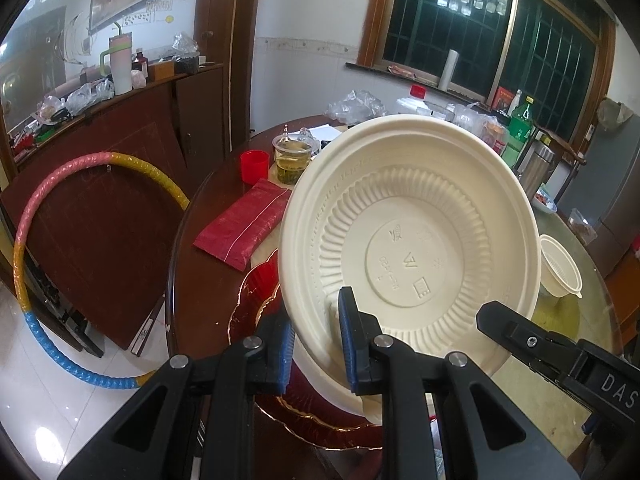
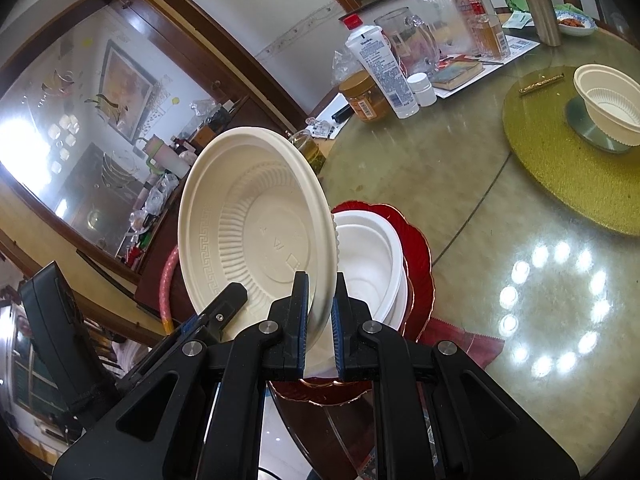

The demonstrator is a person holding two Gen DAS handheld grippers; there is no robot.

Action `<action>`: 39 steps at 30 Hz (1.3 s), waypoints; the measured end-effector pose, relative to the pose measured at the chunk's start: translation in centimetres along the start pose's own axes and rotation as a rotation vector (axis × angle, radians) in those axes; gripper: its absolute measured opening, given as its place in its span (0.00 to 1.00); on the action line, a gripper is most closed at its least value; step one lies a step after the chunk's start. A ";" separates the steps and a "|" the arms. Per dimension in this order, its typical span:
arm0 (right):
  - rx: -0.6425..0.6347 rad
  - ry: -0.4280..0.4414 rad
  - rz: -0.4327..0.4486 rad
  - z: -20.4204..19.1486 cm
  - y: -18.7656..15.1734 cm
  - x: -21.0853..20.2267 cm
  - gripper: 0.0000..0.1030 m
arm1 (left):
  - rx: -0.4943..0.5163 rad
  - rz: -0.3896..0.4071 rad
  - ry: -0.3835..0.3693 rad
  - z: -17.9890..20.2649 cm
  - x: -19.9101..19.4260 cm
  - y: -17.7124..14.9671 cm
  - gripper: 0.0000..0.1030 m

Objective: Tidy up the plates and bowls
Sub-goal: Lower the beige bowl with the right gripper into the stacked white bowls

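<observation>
While both grippers pinch one tilted cream plate [image 2: 256, 224], left gripper [image 1: 314, 344] and right gripper [image 2: 320, 320] jaws sit nearly closed on its rim, above stacked white bowls [image 2: 372, 264] on a red plate [image 2: 420, 264]

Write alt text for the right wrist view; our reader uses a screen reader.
The right gripper pinches the rim of a tilted cream plastic plate above white bowls stacked on a scalloped red plate. The left gripper touches the cream plate's lower edge.
</observation>
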State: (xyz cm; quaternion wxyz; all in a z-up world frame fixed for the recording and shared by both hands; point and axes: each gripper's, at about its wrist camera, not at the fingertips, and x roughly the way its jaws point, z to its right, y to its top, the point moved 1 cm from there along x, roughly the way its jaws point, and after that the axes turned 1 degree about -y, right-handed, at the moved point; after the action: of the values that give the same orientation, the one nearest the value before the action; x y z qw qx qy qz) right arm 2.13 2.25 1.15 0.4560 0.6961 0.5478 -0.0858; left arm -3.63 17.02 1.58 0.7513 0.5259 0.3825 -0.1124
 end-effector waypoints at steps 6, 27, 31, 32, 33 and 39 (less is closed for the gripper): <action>-0.001 -0.005 -0.016 0.0 0.0 0.3 0.10 | -0.002 -0.019 -0.004 -0.3 0.2 -0.2 0.19; 0.012 -0.027 -0.056 0.7 0.2 1.1 0.10 | 0.001 -0.085 -0.023 -0.4 1.2 -0.5 0.20; 0.013 -0.032 -0.067 0.8 0.1 1.2 0.10 | -0.001 -0.102 -0.030 -0.6 1.6 -0.6 0.20; 0.013 -0.033 -0.069 0.9 0.1 1.3 0.10 | 0.000 -0.106 -0.031 -0.6 1.6 -0.7 0.20; 0.013 -0.035 -0.072 0.9 0.2 1.4 0.10 | -0.003 -0.113 -0.034 -0.6 1.7 -0.7 0.20; 0.013 -0.039 -0.079 1.0 0.2 1.5 0.10 | -0.002 -0.129 -0.040 -0.6 1.9 -0.7 0.20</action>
State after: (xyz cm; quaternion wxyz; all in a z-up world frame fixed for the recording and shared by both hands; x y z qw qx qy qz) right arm 3.24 2.57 -0.23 0.4585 0.6750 0.5653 -0.1208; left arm -3.01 17.71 -0.29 0.7504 0.4971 0.4008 -0.1708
